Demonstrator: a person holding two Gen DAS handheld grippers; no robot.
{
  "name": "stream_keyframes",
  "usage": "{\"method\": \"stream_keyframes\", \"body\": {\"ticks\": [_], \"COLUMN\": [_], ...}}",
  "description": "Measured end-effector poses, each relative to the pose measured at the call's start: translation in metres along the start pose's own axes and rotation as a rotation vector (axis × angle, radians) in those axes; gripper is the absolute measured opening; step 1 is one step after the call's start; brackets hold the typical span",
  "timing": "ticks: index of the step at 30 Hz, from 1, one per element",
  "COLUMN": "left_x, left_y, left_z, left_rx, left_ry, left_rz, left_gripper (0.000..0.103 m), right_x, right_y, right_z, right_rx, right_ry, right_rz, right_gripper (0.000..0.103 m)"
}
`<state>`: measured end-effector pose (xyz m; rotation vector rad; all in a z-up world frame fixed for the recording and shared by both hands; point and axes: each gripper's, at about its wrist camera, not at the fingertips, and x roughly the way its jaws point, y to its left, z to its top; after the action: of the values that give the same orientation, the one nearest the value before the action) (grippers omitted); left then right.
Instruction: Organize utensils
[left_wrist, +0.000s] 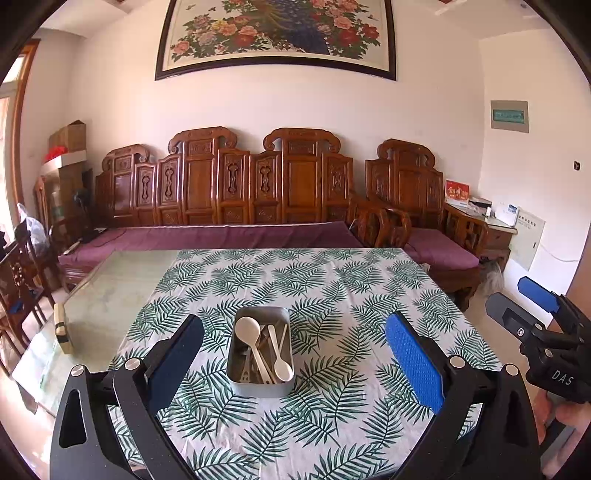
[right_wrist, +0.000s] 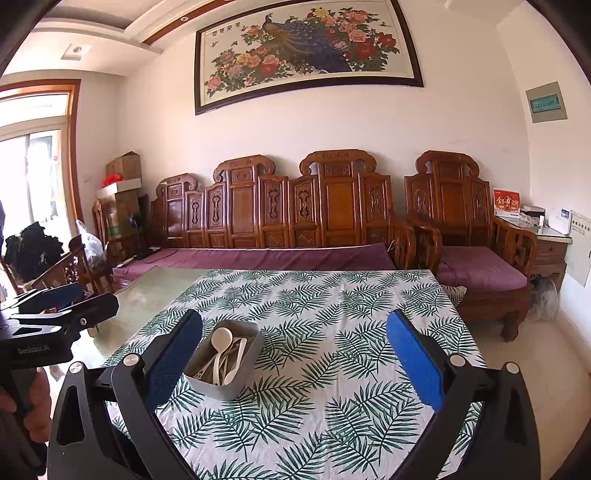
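Grey rectangular tray (left_wrist: 261, 384) with rounded corners sits on the worktop (left_wrist: 332, 295), on a white cloth printed with green fern leaves (left_wrist: 351, 369), toward the near middle of the cloth. Inside lies a loose pile of utensils (left_wrist: 264, 350): a cream spoon with a large round bowl (left_wrist: 248, 328) pointing to the far left corner, a second cream spoon (left_wrist: 282, 369) with its bowl at the near right, a thin pale stick-like piece along the right wall, and several darker metal pieces underneath, one possibly a fork, though the tangle is too small to sort out. Pieces overlap and cross one another. Left tool (left_wrist: 293, 365) hovers above the near edge of the worktop, released, blue-padded fingers (left_wrist: 413, 365) spread wide, the tray framed between them in the left wrist view but not touched. Right tool (right_wrist: 293, 365) is likewise released, wide apart, nothing between its pads; in its view the tray (right_wrist: 221, 384) lies just beside its left finger. To the left of the cloth the worktop shows a bare glass surface. Beyond stands a carved wooden sofa (left_wrist: 258, 192) with purple cushions, and a framed peacock-and-flowers painting (right_wrist: 306, 48) on the wall.
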<state>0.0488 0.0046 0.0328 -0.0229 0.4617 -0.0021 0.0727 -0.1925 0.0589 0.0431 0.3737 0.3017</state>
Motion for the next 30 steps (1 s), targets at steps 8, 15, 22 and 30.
{"method": "stream_keyframes", "body": {"ticks": [8, 15, 22, 30], "left_x": [-0.0007, -0.0006, -0.0009, 0.0002], "left_y": [-0.0015, -0.0018, -0.0011, -0.0026], "left_z": [-0.0002, -0.0002, -0.0015, -0.0031], "left_rx": [0.001, 0.0, 0.0, 0.0], "left_ry": [0.001, 0.001, 0.004, 0.002], "left_rz": [-0.002, -0.001, -0.003, -0.007], "left_gripper": [0.095, 0.095, 0.095, 0.095], "right_x": [-0.0002, -0.0004, -0.0003, 0.0005], "right_y": [0.001, 0.0012, 0.0024, 0.003], "right_z": [-0.0003, -0.0005, -0.0016, -0.0039], "right_rx": [0.0, 0.001, -0.001, -0.002], "right_ry": [0.0, -0.001, 0.001, -0.001], "right_rz": [0.0, 0.0, -0.001, -0.004], "right_gripper": [0.1, 0.1, 0.1, 0.1]}}
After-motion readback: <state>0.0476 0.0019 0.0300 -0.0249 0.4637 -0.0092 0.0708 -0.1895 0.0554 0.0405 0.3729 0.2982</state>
